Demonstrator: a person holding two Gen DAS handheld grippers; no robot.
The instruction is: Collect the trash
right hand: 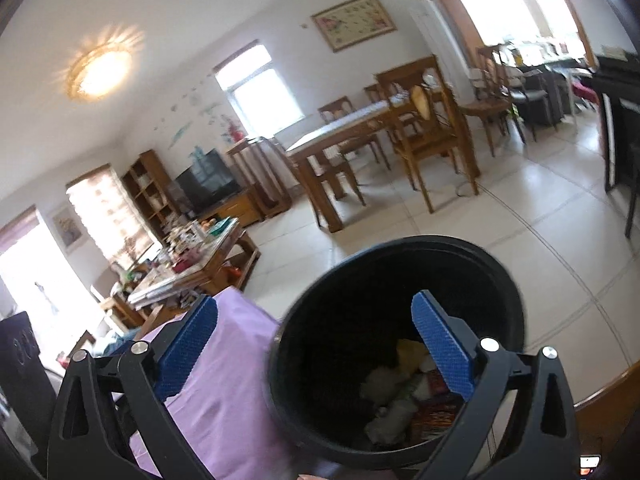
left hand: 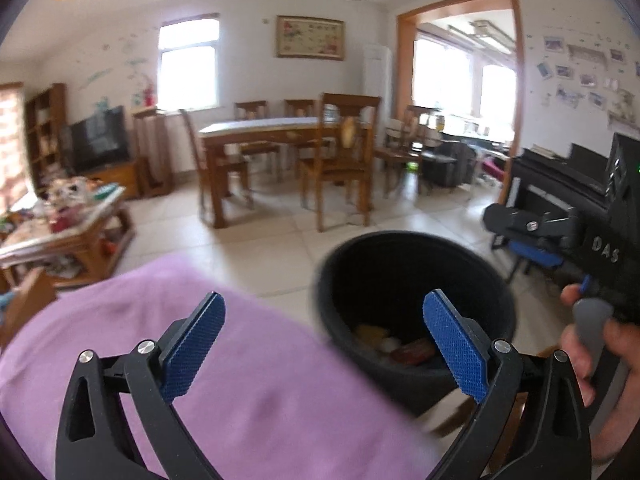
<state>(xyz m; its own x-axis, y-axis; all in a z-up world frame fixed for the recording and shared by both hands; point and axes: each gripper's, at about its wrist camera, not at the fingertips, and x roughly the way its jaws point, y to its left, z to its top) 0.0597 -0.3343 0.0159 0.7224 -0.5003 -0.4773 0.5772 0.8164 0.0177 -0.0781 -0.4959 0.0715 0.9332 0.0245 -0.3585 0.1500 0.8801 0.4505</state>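
Black two-finger left gripper (left hand: pixel 324 344) with blue textured pads (left hand: pixel 194 346): jaws spread wide, nothing between them, angled slightly downward. Black two-finger right gripper (right hand: pixel 316 346) likewise wide apart and empty, gripped at its grey trigger by a bare hand (left hand: pixel 600 344).

A wooden dining table (left hand: pixel 276 128) ringed by wooden chairs (left hand: pixel 344 160) stands on pale floor tiles (left hand: pixel 280 240). A purple cloth (left hand: pixel 224 360) fills the foreground; a cluttered coffee table (left hand: pixel 72 232), television (left hand: pixel 100 138) and black piano (left hand: pixel 560 176) line the room.
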